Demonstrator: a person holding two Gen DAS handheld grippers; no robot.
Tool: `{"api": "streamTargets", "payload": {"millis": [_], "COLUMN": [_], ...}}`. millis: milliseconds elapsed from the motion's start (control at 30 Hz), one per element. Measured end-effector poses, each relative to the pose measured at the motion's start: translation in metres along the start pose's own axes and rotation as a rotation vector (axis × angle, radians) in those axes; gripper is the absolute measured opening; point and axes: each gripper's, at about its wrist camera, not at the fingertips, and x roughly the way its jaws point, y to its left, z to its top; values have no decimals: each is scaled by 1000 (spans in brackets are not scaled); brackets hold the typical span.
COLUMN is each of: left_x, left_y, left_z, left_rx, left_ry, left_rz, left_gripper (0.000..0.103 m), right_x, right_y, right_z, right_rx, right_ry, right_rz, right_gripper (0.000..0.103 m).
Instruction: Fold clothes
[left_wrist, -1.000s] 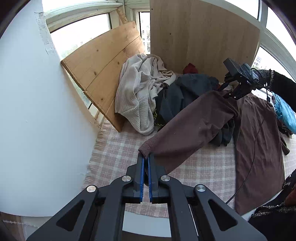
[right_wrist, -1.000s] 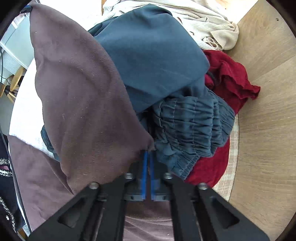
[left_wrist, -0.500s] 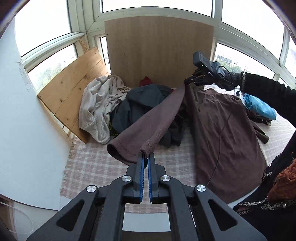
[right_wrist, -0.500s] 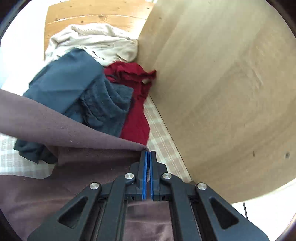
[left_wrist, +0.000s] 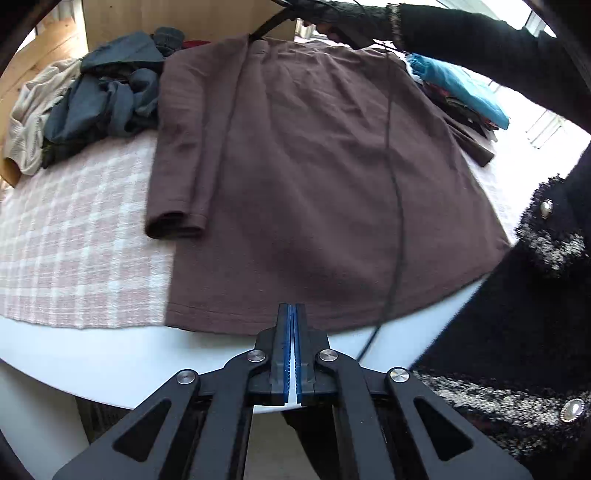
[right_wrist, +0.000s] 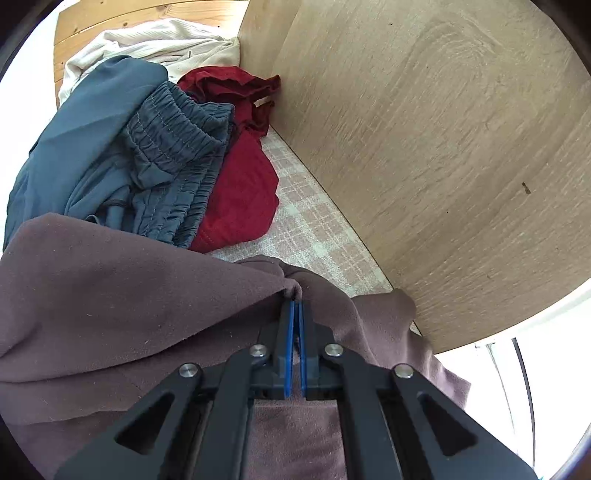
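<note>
On a round white table (left_wrist: 110, 363) spread with a pink-and-white checked cloth (left_wrist: 74, 229), a brown long-sleeved knit top (left_wrist: 314, 177) lies nearly flat, its hem toward the table's near edge and one sleeve folded down along its left side, the cuff resting on the checked cloth. Just short of that hem hovers the left gripper (left_wrist: 293, 314), its blue-padded jaws having just parted a hair; they stand almost together with nothing between them, only a thin slit of light. At the far end of the garment, the right gripper (right_wrist: 295, 306) has its jaws closed on a bunched fold of the brown top near the neckline, the fabric draping away to both sides. Beyond that grip lie a crumpled dark red garment (right_wrist: 240, 192), slate-blue trousers with a gathered waistband (right_wrist: 147, 155) and a cream ribbed knit (right_wrist: 155, 40), heaped against upright pale wooden boards (right_wrist: 424, 147). A black sleeve (left_wrist: 480, 44) reaches across the top of the left wrist view.
</note>
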Motion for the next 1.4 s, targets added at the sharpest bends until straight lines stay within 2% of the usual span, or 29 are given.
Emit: {"api": "streamTargets", "payload": {"millis": [33, 67, 100, 167, 233, 367, 467, 500, 633, 733, 867, 1033, 1133, 1233, 1333, 1400], "left_x": [1, 3, 4, 9, 19, 36, 33, 32, 7, -21, -74, -107, -87, -63, -10, 1], "left_y": [10, 19, 29, 47, 52, 66, 81, 86, 96, 102, 92, 73, 56, 39, 31, 36], "left_z": [6, 13, 19, 31, 42, 54, 56, 57, 56, 53, 44, 32, 21, 8, -19, -31], "left_rx": [-28, -55, -83, -130, -135, -182, -226, -241, -281, -357, -430, -509, -538, -565, -551, -538], "left_ry": [-14, -28, -41, -64, -53, -26, -29, -30, -75, -128, -226, -277, -236, -180, 18, 68], "left_rz": [17, 34, 51, 84, 117, 114, 82, 72, 2, -104, -217, -343, -380, -408, -315, -247], "left_gripper": [12, 27, 30, 28, 28, 28, 4, 3, 2, 2, 1, 1, 1, 1, 1, 2], "right_x": [-1, -3, -4, -3, -4, -2, -2, -1, -2, -5, -16, -31, -35, -31, -22, -17], "right_y": [3, 5, 8, 7, 5, 1, -3, -4, -9, -15, -19, -11, 0, 10, 17, 21], "right_z": [0, 0, 0, 0, 0, 1, 3, 3, 8, 11, 14, 16, 9, -6, -25, -35], "right_rx": [-6, -11, -16, -7, -2, -10, 1, 5, 17, 35, 46, 10, -55, -137, -223, -278], "right_ry": [-2, -4, -6, -5, -12, -14, -17, -17, -16, -18, -38, -52, -46, 1, 98, 182], "right_rz": [0, 1, 2, 14, 22, 35, 46, 48, 49, 60, 92, 110, 93, 43, -2, -30], "right_gripper": [3, 3, 3, 3, 3, 3, 3, 3, 3, 3, 3, 3, 2, 3, 3, 4]}}
